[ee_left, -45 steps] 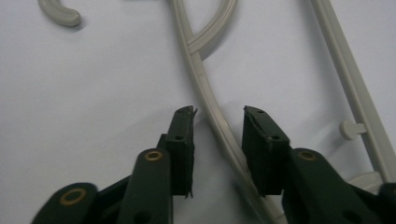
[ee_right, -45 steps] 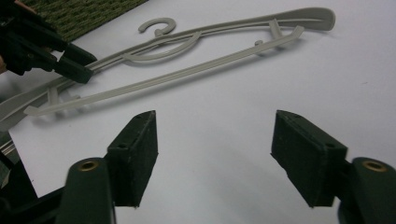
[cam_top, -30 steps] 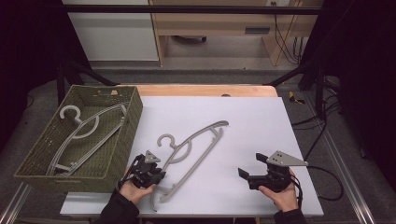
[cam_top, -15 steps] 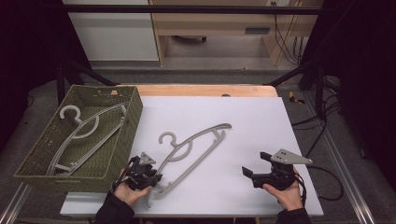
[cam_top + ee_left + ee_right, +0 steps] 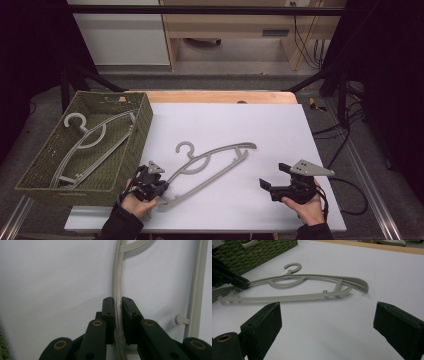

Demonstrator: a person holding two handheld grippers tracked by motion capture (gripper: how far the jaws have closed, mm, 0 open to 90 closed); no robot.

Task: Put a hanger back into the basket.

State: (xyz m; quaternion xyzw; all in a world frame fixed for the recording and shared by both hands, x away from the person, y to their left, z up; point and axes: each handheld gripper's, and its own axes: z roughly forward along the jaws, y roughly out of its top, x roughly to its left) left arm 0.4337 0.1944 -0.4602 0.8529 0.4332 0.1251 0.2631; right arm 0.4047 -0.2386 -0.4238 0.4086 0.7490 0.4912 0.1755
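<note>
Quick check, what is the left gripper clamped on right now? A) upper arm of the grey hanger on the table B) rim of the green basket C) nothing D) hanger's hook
A: the left gripper has its pads closed on the upper arm of the grey hanger lying on the white table, near its end.

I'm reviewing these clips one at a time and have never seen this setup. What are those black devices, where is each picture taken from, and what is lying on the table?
A person sits at a white table and holds a hand-operated two-jaw gripper in each hand; there is no robot arm. The high view looks down from above the person's side. The other two pictures come from cameras riding on each gripper, looking along its black jaws.

The left gripper has its jaws closed on one arm of a grey plastic hanger lying on the table; they have just been closing, and its own view shows the pads pinching the bar. The right gripper rests nearby with jaws wide apart and nothing between them. A green woven basket at the left holds more grey hangers.
</note>
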